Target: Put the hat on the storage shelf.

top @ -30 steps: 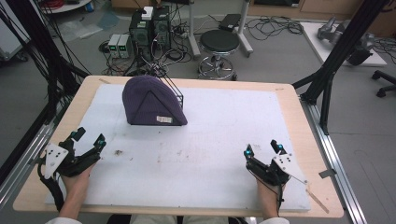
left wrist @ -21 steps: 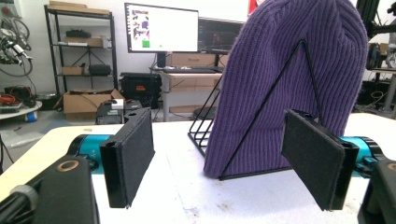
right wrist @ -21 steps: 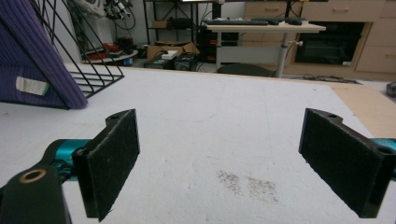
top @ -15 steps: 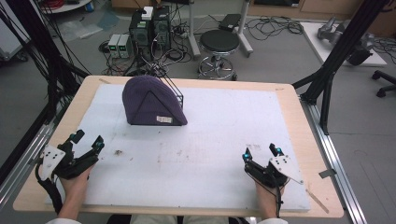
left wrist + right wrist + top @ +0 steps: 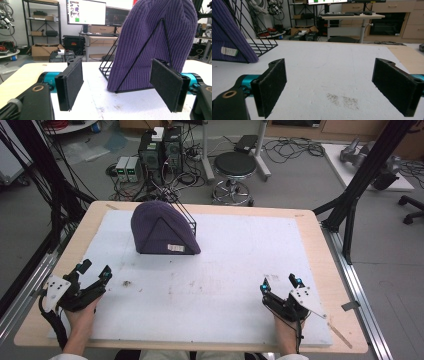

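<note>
From the high view, the purple beanie (image 5: 162,229) sits draped over a wire rack (image 5: 186,216) at the bench's (image 5: 320,270) far left, while the left hand-held gripper (image 5: 95,272) and right hand-held gripper (image 5: 281,282) rest wide open and empty near the front edge. In the left gripper view, the beanie (image 5: 150,42) stands straight ahead; best to approach level and pinch the knit, not the wire. In the right gripper view, the beanie (image 5: 229,37) lies off to the left.

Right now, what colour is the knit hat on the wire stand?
Purple hat, clearest in the left gripper view.

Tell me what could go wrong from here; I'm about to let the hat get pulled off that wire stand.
1. The purple knit hat is stretched over a light black wire stand; tugging it may tip or drag the stand.
2. The knit could snag on the stand's corners.
3. Both the left gripper and right gripper rest far from it, jaws open, so each needs a long reach across the white mat.
</note>
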A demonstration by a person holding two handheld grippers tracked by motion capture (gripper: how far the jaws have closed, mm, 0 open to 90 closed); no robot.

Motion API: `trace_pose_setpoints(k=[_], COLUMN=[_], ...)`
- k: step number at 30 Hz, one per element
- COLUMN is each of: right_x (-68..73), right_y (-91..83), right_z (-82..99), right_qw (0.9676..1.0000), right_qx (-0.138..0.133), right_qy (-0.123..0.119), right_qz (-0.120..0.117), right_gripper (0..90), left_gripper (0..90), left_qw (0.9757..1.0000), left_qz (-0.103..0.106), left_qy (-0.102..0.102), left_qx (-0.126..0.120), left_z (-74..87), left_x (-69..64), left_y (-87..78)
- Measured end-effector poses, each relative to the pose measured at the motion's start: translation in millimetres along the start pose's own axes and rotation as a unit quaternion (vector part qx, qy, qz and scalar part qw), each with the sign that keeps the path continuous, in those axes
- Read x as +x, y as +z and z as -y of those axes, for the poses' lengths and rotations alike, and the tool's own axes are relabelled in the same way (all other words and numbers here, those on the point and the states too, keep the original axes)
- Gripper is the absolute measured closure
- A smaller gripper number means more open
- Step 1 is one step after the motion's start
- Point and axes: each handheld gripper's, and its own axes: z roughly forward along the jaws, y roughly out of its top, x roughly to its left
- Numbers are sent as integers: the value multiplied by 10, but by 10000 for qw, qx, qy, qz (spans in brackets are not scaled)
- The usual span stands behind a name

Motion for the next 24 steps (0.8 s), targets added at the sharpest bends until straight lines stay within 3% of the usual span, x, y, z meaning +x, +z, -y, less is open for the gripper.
trace_pose_setpoints(k=[24], right_x=[-29], right_y=[3], right_z=[12], right_qw=[9999], right_qx=[51], right_qy=[89], right_qz=[-35], right_gripper=[116], left_gripper=[277], left_qw=[10000], left_qz=[17], left_qy=[-35], left_qx=[73], left_z=[12], left_x=[3], left_y=[22])
